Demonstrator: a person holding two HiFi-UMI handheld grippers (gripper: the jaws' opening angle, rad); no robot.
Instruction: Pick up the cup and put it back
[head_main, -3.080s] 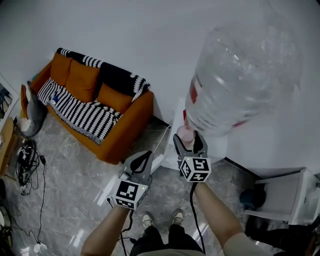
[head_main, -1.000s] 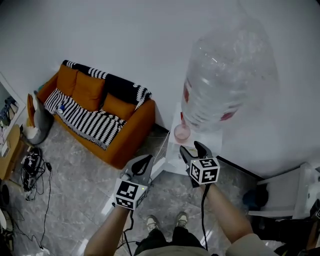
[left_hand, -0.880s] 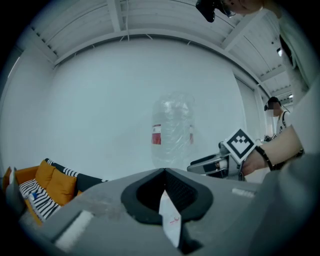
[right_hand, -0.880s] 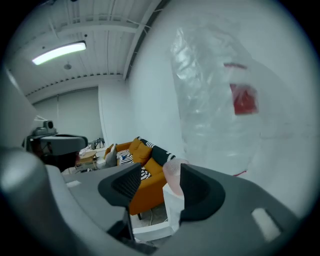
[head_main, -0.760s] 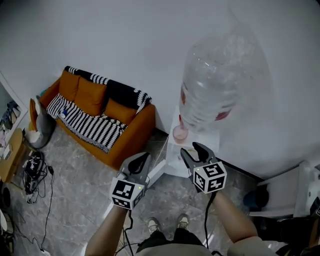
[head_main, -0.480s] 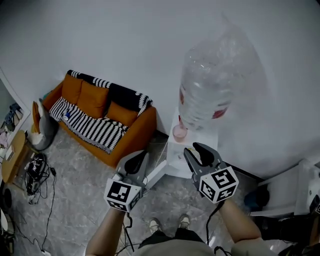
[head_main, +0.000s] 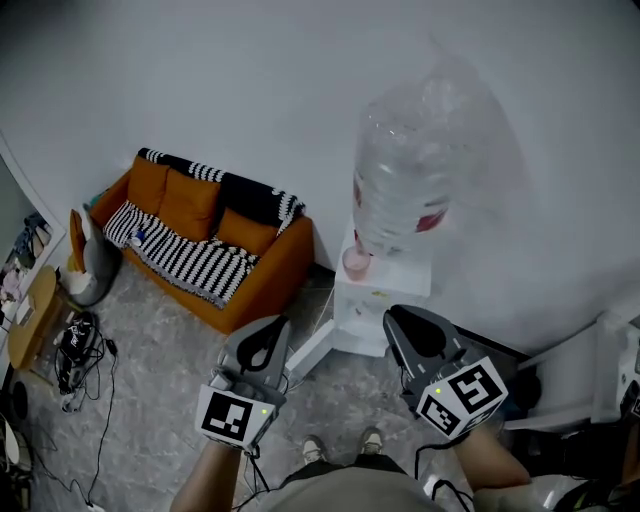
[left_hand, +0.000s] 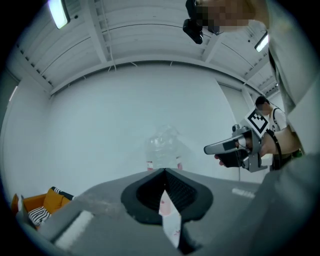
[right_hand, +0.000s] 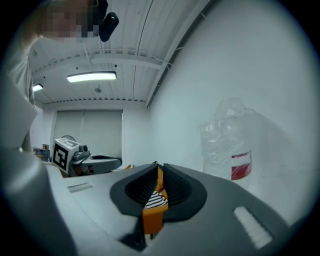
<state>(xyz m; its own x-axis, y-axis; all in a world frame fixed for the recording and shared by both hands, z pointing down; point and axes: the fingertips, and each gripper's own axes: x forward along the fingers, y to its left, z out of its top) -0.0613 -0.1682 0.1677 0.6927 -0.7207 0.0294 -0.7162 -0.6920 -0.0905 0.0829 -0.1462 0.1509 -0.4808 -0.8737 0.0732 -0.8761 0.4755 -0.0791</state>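
Bearing an unreadable red label (head_main: 432, 219): water bottle (head_main: 420, 150); cup (head_main: 356, 262) at its foot

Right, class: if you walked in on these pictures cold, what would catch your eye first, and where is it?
The huge clear water bottle stands upturned on a white dispenser, with a small pink cup on the dispenser beside it. Left of that sits the orange sofa with its striped throw. Nearest, the left gripper and right gripper are both empty, the right one's jaws having just been closing.
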